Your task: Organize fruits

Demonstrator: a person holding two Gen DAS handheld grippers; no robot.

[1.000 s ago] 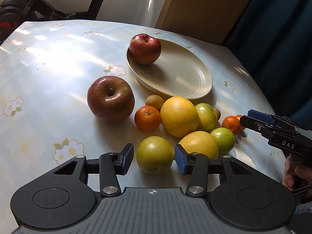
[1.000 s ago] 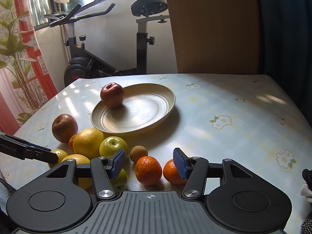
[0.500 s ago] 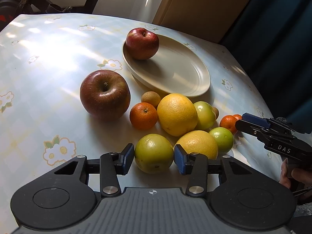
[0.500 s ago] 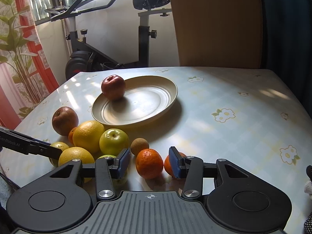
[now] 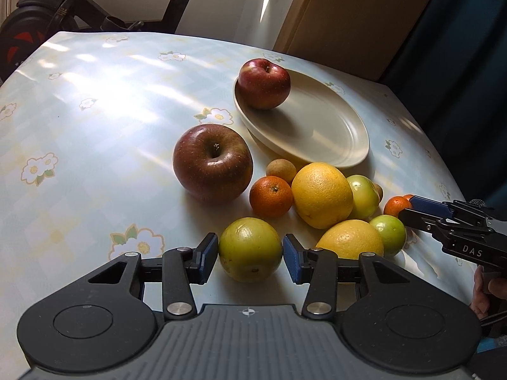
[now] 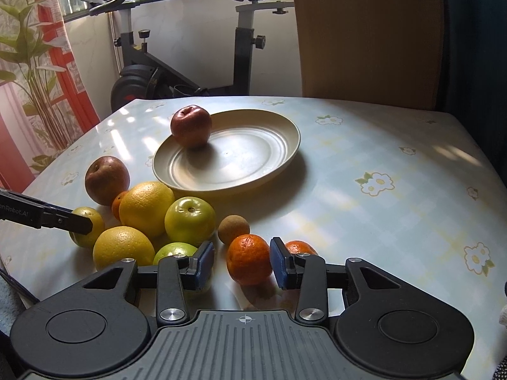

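Since one second ago your two grippers have closed in: the left gripper (image 5: 250,256) now has the yellow-green fruit (image 5: 250,248) deeper between its blue pads, and the right gripper (image 6: 241,262) has narrowed around the near mandarin (image 6: 249,259). On your left side the jaws stand almost at the width of the fruit; the left pad seems to touch its skin, and at the right pad I cannot tell if a thin gap remains, so a firm hold is not shown, and the fruit rests on the table (image 5: 95,120). On your right side the jaws are partly open; the right pad is at the mandarin's side and the left pad stands a little apart from it, with the mandarin on the table. A second mandarin (image 6: 299,247) lies just behind the right pad. Beside your left gripper you have the fruit pile: two big yellow citrus (image 5: 321,194) (image 5: 351,239), a small orange (image 5: 271,196), a green apple (image 5: 362,196), a small green fruit (image 5: 388,234) and a brown round fruit (image 5: 280,171), all close together. A big dark red apple (image 5: 213,166) sits left of the pile, near the cream plate (image 5: 332,133). On the plate's far-left part one red apple (image 5: 264,83) sits.
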